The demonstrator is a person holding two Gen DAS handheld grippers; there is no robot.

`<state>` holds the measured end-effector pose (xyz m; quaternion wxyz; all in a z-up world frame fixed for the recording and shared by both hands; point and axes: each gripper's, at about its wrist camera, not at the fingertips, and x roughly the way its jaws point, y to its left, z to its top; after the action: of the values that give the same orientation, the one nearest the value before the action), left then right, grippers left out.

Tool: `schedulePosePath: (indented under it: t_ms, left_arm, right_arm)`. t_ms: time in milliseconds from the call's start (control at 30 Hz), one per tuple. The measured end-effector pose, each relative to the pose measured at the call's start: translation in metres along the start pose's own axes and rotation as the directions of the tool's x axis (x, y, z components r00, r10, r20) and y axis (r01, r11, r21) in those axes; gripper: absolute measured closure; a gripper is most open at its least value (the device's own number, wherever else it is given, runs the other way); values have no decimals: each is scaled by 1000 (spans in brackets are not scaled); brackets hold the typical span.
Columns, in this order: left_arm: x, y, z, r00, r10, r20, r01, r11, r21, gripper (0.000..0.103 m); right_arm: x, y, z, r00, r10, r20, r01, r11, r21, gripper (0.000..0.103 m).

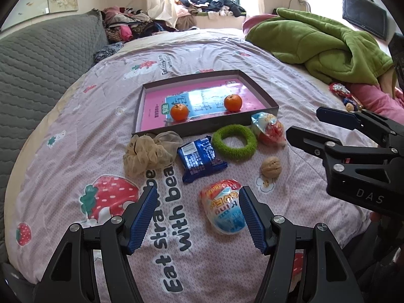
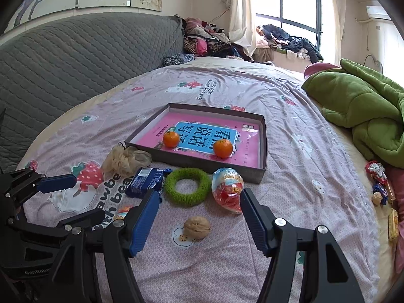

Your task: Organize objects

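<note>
A shallow grey box (image 1: 202, 126) (image 2: 192, 162) on the bed holds a pink book and two tangerines (image 1: 179, 112) (image 1: 232, 102). In front of it lie a beige scrunchie (image 1: 149, 152), a blue snack packet (image 1: 199, 159), a green ring (image 1: 234, 142) (image 2: 186, 186), a red egg toy (image 1: 270, 131) (image 2: 228, 193) and a walnut (image 1: 271, 166) (image 2: 197, 227). My left gripper (image 1: 196, 197) (image 2: 88, 197) is open, with a blue-and-white egg toy (image 1: 223, 208) just inside its right finger. My right gripper (image 2: 200, 197) (image 1: 303, 122) is open above the walnut, which lies between its fingers.
A green blanket (image 1: 320, 40) (image 2: 366, 111) is heaped at the right. Small wrapped sweets and another walnut (image 2: 377, 197) lie near the bed's right edge. A grey quilted headboard (image 2: 75, 58) rises at the left, and clothes are piled by the window.
</note>
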<state>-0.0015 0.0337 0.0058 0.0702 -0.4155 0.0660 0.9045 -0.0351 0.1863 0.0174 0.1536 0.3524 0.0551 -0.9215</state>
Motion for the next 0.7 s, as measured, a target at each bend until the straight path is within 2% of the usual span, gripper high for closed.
schedulePosePath:
  t_ms: [333, 700]
  left_arm:
    - [7, -8, -11, 999, 0, -32, 1, 1000, 8, 34]
    - [19, -16, -22, 997, -29, -73, 31, 999, 27, 34]
  right_arm:
    - [6, 5, -10, 999, 17, -34, -18, 1000, -14, 37]
    - [25, 5, -25, 994, -12, -105, 10, 1000, -24, 37]
